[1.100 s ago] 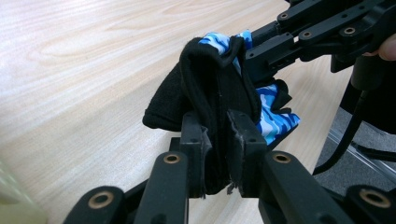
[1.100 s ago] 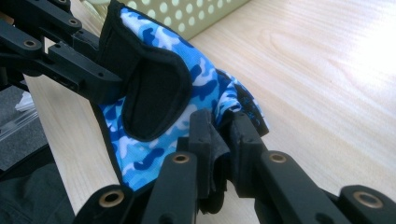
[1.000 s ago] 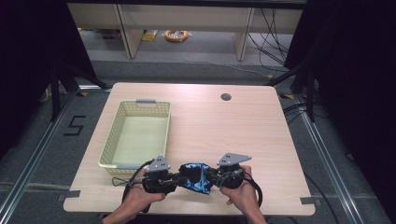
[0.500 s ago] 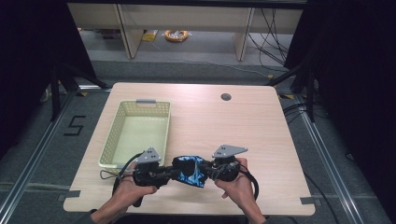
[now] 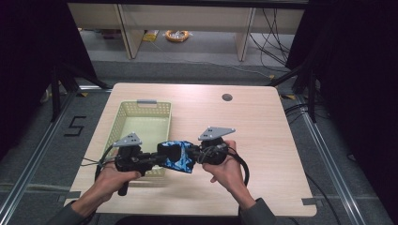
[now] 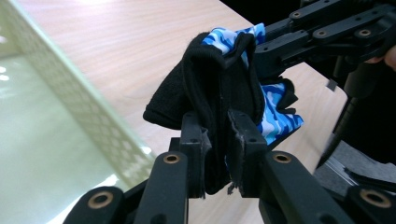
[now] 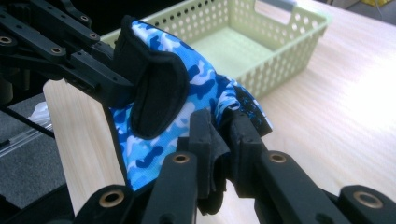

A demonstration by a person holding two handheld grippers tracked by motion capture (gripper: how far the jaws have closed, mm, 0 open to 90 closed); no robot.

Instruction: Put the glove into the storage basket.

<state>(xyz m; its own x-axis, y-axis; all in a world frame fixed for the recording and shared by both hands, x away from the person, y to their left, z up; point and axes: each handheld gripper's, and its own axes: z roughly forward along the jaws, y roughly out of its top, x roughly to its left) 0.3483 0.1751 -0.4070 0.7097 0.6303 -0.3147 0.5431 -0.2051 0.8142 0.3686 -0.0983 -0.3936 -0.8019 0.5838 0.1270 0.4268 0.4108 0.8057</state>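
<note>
A blue camouflage glove (image 5: 177, 156) with black palm fabric and a black wrist strap hangs between both grippers, above the table beside the basket's near right corner. My left gripper (image 5: 158, 158) is shut on the glove's black side (image 6: 219, 93), its jaws pinching the fabric from the left. My right gripper (image 5: 196, 154) is shut on the opposite edge of the glove (image 7: 177, 107). In the left gripper view, the right gripper's fingers (image 6: 299, 44) clamp the far blue edge. The right gripper view has the left gripper's fingers (image 7: 100, 77) holding the strap end.
A pale green perforated basket (image 5: 115, 132) stands at the table's left, with nothing visible inside. A dark round cable hole (image 5: 227, 97) sits near the far edge. Cables trail from both grippers. The wooden table (image 5: 263, 140) extends right and far of the hands.
Both grippers moved left and slightly away from me with the glove held between them, and it now sits by the basket's near right corner.
</note>
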